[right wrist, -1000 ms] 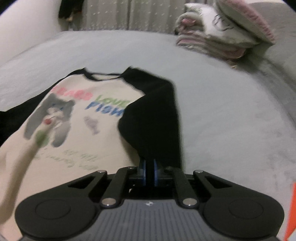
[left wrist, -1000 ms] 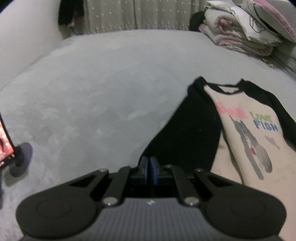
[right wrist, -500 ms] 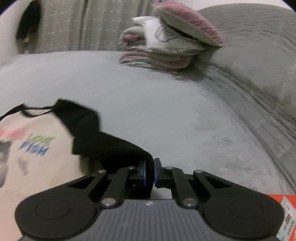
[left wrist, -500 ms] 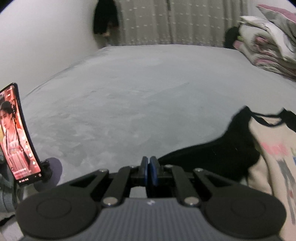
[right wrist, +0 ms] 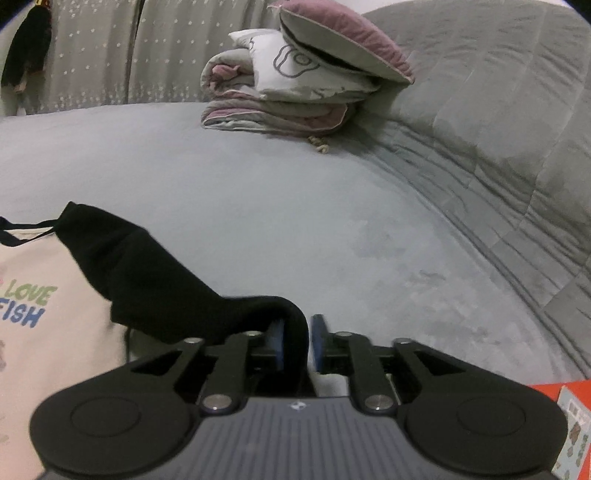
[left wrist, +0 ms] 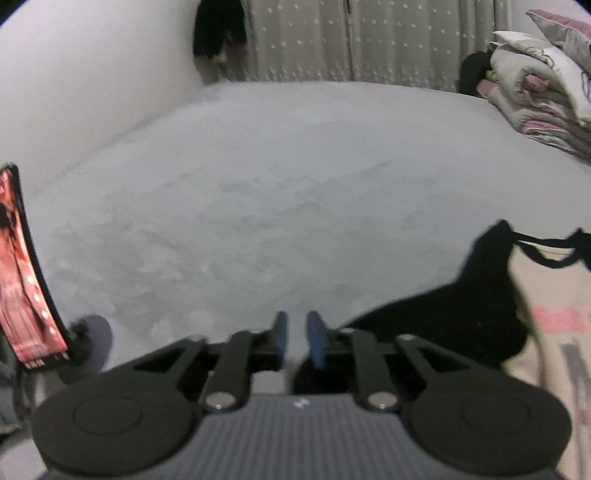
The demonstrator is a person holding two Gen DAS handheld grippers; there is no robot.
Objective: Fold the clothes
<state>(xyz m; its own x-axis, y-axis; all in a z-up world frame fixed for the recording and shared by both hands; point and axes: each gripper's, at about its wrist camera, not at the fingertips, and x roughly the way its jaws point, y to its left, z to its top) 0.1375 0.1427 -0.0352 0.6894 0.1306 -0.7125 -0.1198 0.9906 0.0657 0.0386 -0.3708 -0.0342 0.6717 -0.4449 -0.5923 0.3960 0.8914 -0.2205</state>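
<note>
A cream shirt [right wrist: 44, 332] with black sleeves and a "LOVE FISH" print lies on the grey bed [right wrist: 295, 206]. In the right wrist view its black sleeve [right wrist: 166, 288] runs from the shoulder to my right gripper [right wrist: 297, 338], and the cuff stands between the blue pads. Those jaws are opening, with a thin gap beside the right pad. In the left wrist view the shirt [left wrist: 546, 295] is at the right, its other black sleeve [left wrist: 443, 321] spread towards my left gripper [left wrist: 295, 334]. The left jaws are opening too, and only grey bed shows between them.
A phone [left wrist: 22, 280] on a stand glows at the left edge. Folded bedding and pillows [right wrist: 295, 85] are stacked at the far side, beside a rumpled grey quilt [right wrist: 498, 129]. An orange box [right wrist: 561, 413] pokes in at lower right. Curtains and a dark hanging garment [left wrist: 219, 29] line the back wall.
Both grippers pulled the sleeves outward, away from the shirt's body, then their jaws parted. The left sleeve is out of the left jaws; the right cuff still sits between the right pads.
</note>
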